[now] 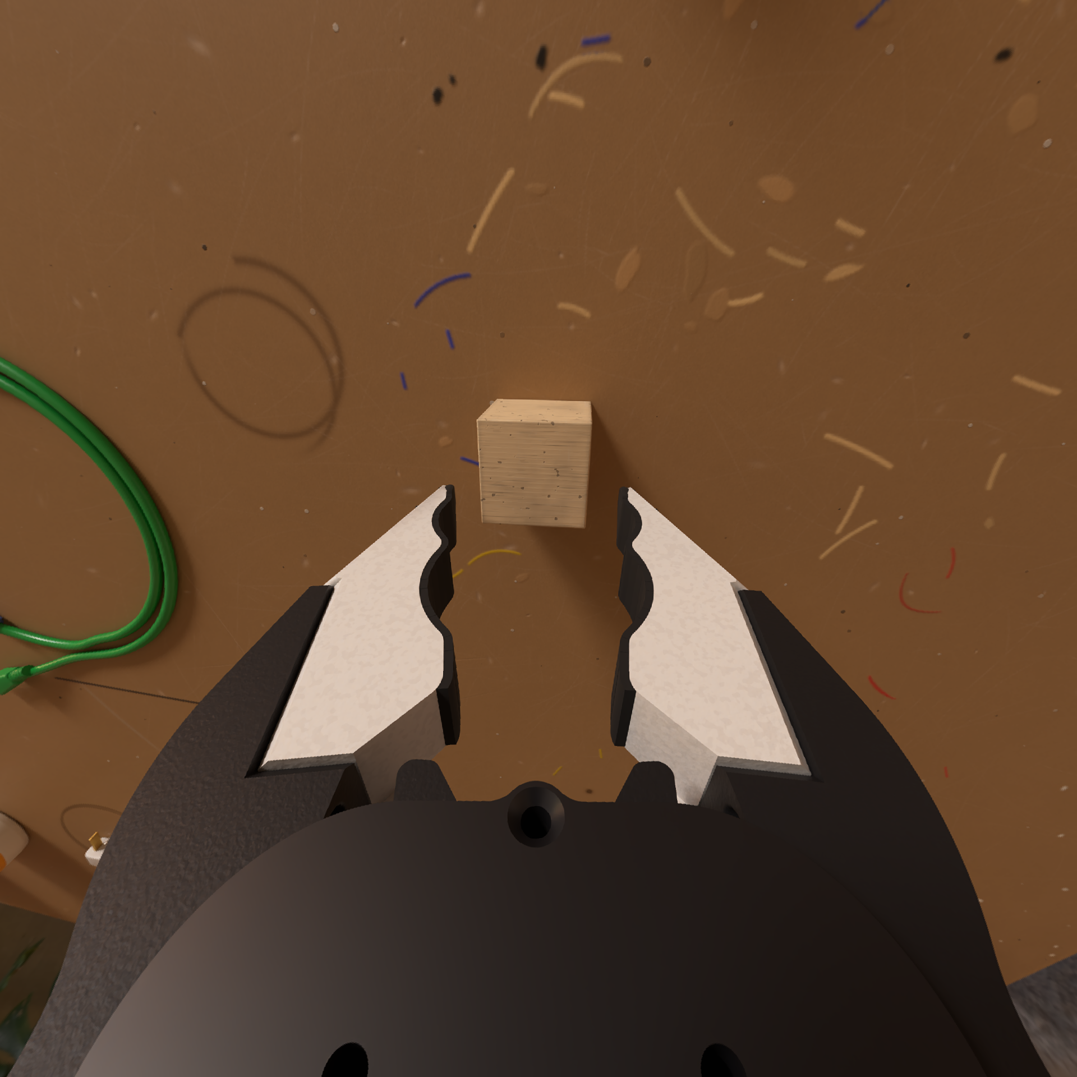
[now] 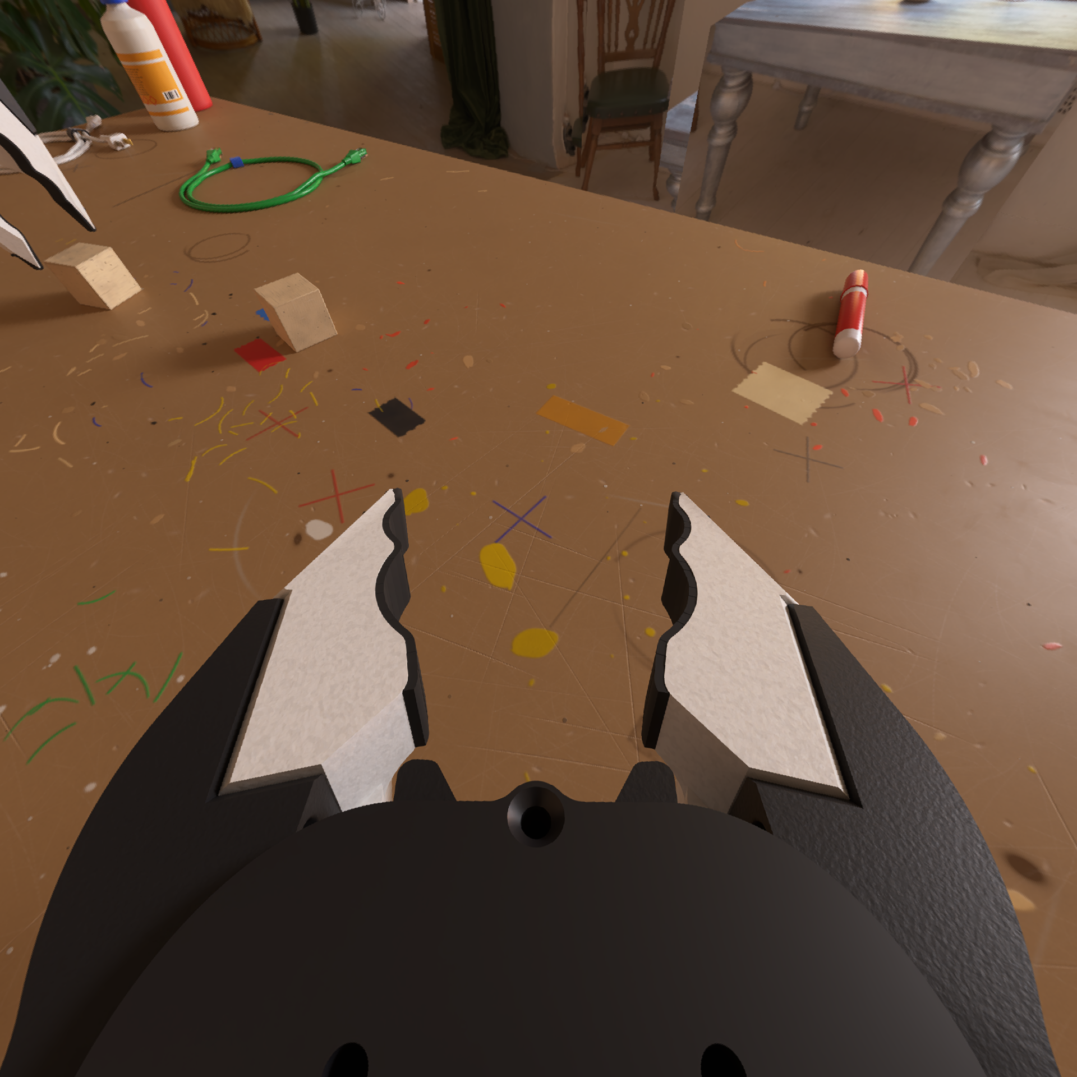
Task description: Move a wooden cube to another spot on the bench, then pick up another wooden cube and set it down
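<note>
In the left wrist view a pale wooden cube (image 1: pixel 533 463) rests on the brown bench just beyond my left gripper (image 1: pixel 535 491), which is open and empty, looking down at it. The same cube (image 2: pixel 93 274) shows at the far left of the right wrist view, with the left gripper's fingertips (image 2: pixel 29 256) beside it. A second wooden cube (image 2: pixel 297 312) stands to its right, next to a red patch. My right gripper (image 2: pixel 535 495) is open and empty, low over the bench, well short of both cubes.
A green cable (image 1: pixel 116 524) lies left of the cube and shows coiled in the right wrist view (image 2: pixel 262 180). A white-and-orange bottle (image 2: pixel 151 70) and a red one stand at the back left. A red glue stick (image 2: pixel 851 314) lies at the right. The bench edge (image 2: pixel 757 233) runs behind; a chair and table stand beyond.
</note>
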